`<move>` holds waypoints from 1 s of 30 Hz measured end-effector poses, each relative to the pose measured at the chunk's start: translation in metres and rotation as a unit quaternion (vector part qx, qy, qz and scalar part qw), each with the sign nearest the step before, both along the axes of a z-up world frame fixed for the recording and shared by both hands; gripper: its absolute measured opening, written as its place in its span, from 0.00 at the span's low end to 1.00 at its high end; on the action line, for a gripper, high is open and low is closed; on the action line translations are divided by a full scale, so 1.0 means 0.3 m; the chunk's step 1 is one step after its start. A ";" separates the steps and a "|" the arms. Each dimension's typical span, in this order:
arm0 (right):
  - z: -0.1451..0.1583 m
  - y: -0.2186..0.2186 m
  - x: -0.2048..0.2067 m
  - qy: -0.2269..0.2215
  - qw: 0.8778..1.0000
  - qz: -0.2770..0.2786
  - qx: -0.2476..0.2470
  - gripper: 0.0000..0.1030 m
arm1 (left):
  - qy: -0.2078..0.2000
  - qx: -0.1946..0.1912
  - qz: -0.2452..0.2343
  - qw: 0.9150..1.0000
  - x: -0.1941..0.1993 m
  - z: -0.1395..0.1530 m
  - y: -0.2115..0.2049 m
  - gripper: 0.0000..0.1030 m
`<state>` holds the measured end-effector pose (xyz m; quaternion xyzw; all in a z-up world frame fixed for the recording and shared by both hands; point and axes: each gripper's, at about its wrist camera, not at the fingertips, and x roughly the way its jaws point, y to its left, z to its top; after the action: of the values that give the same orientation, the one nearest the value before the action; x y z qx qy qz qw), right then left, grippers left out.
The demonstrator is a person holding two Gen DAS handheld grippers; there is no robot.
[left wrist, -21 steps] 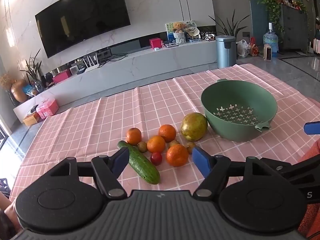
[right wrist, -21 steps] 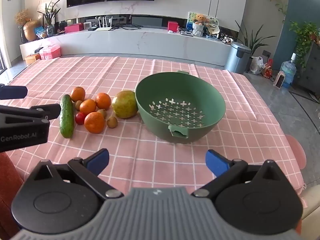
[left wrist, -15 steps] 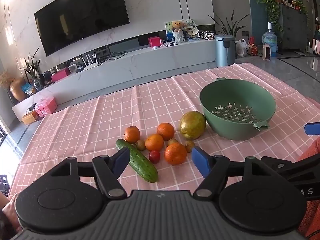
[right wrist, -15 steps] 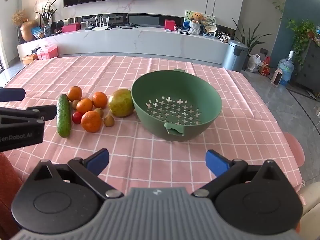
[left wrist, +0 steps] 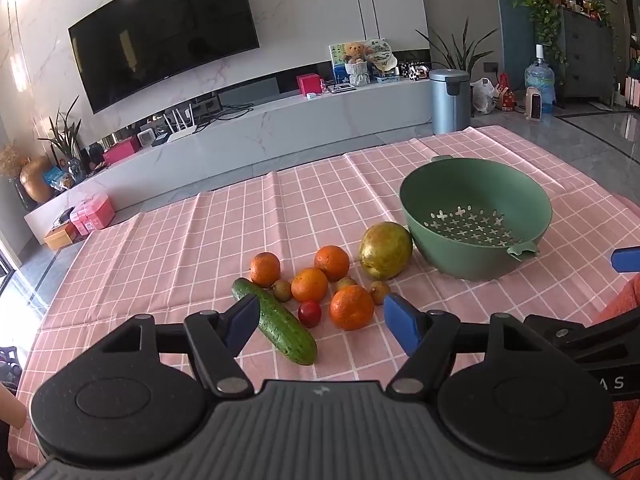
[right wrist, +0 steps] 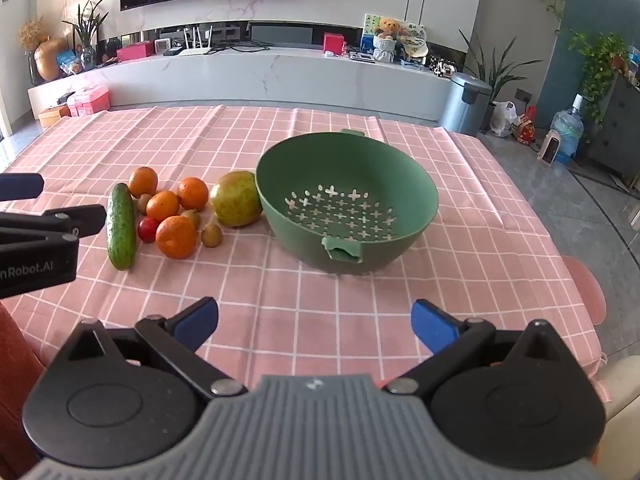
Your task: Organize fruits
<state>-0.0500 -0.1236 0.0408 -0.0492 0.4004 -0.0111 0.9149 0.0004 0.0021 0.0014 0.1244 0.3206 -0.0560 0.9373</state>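
A cluster of produce lies on the pink checked tablecloth (left wrist: 168, 248): a cucumber (left wrist: 276, 322), several oranges (left wrist: 351, 307), a red tomato (left wrist: 309, 313), small brown fruits (left wrist: 282, 290) and a large yellow-green fruit (left wrist: 385, 249). An empty green colander bowl (left wrist: 416, 200) stands right of them; it also shows in the right wrist view (right wrist: 428, 208). My left gripper (left wrist: 322, 322) is open and empty, just short of the cucumber. My right gripper (right wrist: 314, 324) is open and empty, in front of the bowl.
The table's right edge (right wrist: 560, 232) drops to a grey floor, with a pink seat (right wrist: 586, 288) beside it. A white TV console (right wrist: 248, 76) runs along the far wall. The left gripper's body (right wrist: 36, 240) shows at the left of the right wrist view.
Both grippers have drawn back and up slightly, so the fruit and bowl sit a little higher and farther in each view. Nothing on the table has moved.
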 end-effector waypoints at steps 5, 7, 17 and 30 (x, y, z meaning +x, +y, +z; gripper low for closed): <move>-0.001 0.003 0.003 0.002 1.000 -0.001 -0.002 0.96 | 0.003 -0.001 0.003 1.000 0.006 0.006 0.009 0.81; -0.002 0.002 0.004 0.003 1.000 -0.002 -0.002 0.96 | 0.002 0.000 0.003 1.000 0.003 -0.005 0.001 0.81; -0.003 0.003 0.008 0.005 1.000 -0.002 -0.004 0.96 | 0.004 -0.002 0.005 1.000 0.008 -0.007 0.002 0.81; -0.005 0.000 0.015 0.010 1.000 -0.008 -0.004 0.96 | 0.004 -0.001 0.005 1.000 0.007 -0.010 -0.004 0.81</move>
<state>-0.0455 -0.1237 0.0391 -0.0494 0.4102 -0.0196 0.9104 0.0026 0.0009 -0.0016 0.1215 0.3249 -0.0519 0.9365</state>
